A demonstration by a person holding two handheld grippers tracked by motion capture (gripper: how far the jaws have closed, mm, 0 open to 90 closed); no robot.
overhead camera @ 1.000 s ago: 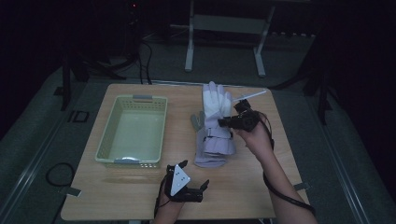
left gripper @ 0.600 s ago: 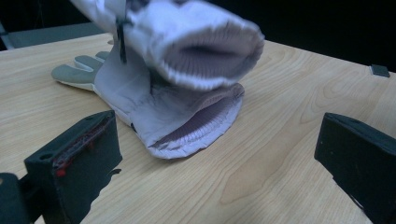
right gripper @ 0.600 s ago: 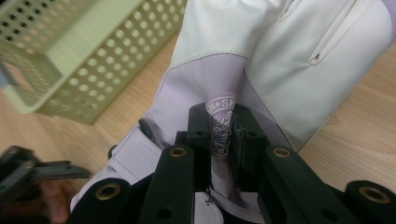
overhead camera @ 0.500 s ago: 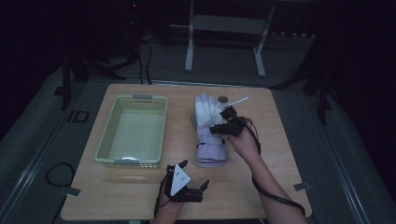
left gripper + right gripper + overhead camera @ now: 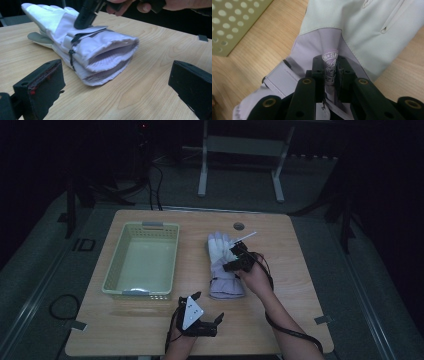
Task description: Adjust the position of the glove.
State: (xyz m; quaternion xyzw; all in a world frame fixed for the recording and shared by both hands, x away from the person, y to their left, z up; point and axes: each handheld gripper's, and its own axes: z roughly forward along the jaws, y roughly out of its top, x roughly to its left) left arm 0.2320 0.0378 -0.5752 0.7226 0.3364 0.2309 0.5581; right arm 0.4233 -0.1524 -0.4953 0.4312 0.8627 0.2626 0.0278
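A: Where does the glove (image 5: 223, 265) lie?

B: Flat on the worktop (image 5: 300, 265), just right of the green basket (image 5: 142, 260), its fingers pointing away from you and its open cuff toward your left gripper (image 5: 197, 319).

A: What has your right gripper (image 5: 330, 72) got?

B: Its 2 jaws are pinched together on a fold of the glove's lilac fabric near the wrist strap.

A: And your left one?

B: It rests low near the worktop's front edge, jaws spread wide apart, holding nothing, short of the cuff.
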